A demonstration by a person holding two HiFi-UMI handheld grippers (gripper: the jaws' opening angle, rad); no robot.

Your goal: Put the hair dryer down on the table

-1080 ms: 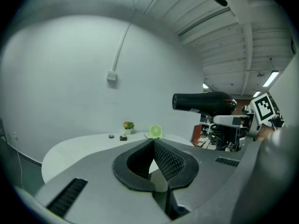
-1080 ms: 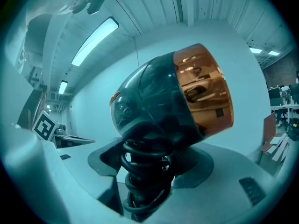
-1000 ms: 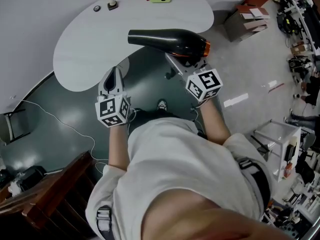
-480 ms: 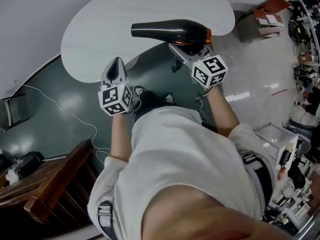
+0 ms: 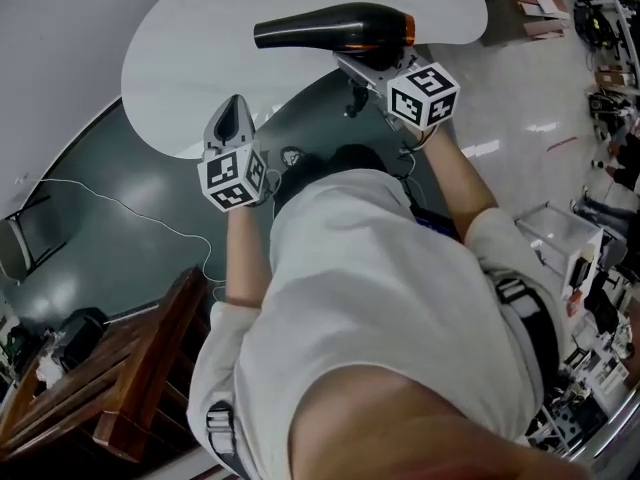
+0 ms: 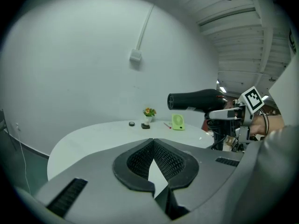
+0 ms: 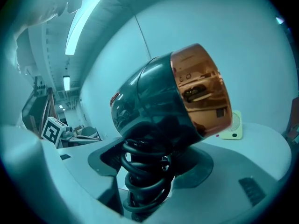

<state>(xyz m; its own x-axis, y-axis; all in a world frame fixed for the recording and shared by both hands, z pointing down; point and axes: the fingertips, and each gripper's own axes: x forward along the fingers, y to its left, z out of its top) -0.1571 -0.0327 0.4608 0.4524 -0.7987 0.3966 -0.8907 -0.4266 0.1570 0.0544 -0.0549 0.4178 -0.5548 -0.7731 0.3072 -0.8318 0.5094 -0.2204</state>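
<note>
The black hair dryer (image 5: 330, 28) with a copper rear ring lies level in the air over the near edge of the white table (image 5: 190, 78), nozzle pointing left. My right gripper (image 5: 372, 68) is shut on its handle, which has the black cord (image 7: 145, 171) coiled round it. In the right gripper view the dryer's body (image 7: 163, 101) fills the middle. My left gripper (image 5: 232, 118) hovers at the table's near edge with its jaws shut and nothing in them. From the left gripper view the hair dryer (image 6: 196, 100) and the right gripper (image 6: 229, 115) show at the right.
A green mini fan (image 6: 177, 122), a small flower pot (image 6: 149, 112) and small dark items (image 6: 145, 126) stand at the table's far side. Cardboard boxes (image 5: 545, 8) lie on the floor at the right. Wooden furniture (image 5: 110, 388) is at the lower left.
Both grippers have moved forward toward the table, and the hair dryer is now over the tabletop's near edge. The right gripper's hold is unchanged.
</note>
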